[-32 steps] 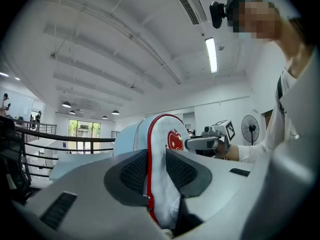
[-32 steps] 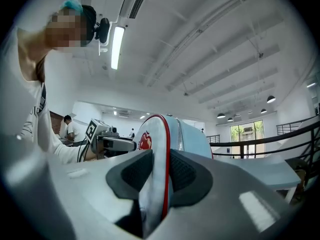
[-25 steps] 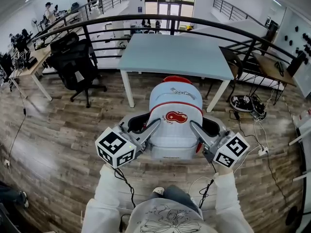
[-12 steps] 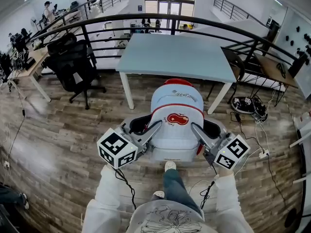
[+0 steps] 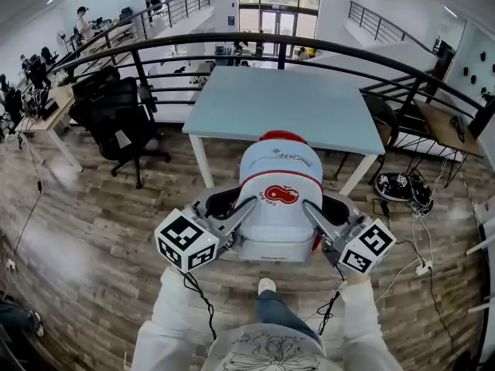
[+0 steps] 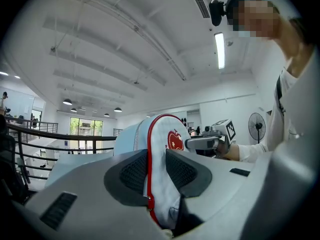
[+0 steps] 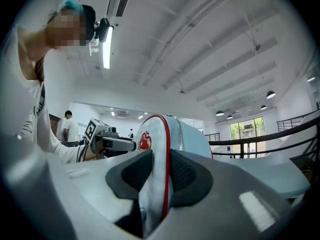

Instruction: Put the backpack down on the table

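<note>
A pale blue backpack (image 5: pixel 277 203) with red piping and a red apple logo hangs in the air between both grippers, just short of the near edge of the light blue table (image 5: pixel 278 99). My left gripper (image 5: pixel 232 212) is shut on the backpack's left side; its pads clamp the red-piped edge (image 6: pixel 159 169). On the other side my right gripper (image 5: pixel 319 216) pinches the backpack's right edge (image 7: pixel 156 176) the same way. Both grippers point level toward the table.
A black office chair (image 5: pixel 116 118) stands left of the table. A curved black railing (image 5: pixel 232 41) runs behind it. Cables and dark gear (image 5: pixel 398 188) lie on the wood floor at right. The person's foot (image 5: pixel 265 287) shows below the backpack.
Both grippers have carried the backpack forward toward the table; the table now looks nearer and larger. The grip on both sides is the same.
</note>
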Demonstrator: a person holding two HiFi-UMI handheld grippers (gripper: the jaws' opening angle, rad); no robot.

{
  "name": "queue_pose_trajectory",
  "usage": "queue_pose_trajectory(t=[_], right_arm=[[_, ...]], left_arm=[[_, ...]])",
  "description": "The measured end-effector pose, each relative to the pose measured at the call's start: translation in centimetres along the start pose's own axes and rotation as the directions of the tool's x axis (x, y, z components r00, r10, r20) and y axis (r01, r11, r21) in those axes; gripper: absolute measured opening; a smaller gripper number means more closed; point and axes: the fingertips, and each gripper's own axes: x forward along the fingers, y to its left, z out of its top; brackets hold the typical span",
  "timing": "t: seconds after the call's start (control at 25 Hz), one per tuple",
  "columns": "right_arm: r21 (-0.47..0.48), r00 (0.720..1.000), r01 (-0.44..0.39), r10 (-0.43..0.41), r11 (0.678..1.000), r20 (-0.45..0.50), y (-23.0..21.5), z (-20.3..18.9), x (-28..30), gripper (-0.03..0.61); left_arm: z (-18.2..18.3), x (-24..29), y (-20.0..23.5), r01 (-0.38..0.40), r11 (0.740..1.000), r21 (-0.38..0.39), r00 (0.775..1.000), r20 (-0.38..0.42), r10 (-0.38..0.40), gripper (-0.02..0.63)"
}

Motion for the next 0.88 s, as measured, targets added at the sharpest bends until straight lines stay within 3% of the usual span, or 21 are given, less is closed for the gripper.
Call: queue_pose_trajectory(t=[0.4,0.88], right_arm=[[-0.019,0.999,-0.048,0.048,0.999,0.002,-11.3,1.1,5.4,0.107],[0.002,0.997,-0.071,0.071,0.997,-0.008,-19.4,0.2,9.1,0.107]], left_arm=[[1.6,8.8,8.0,-0.049,0.999,-0.005,0.999,0.011,0.049,0.112],[1.2,15.2,13.8,-0.072,0.997,-0.024,0.997,-0.009,0.072,0.112]])
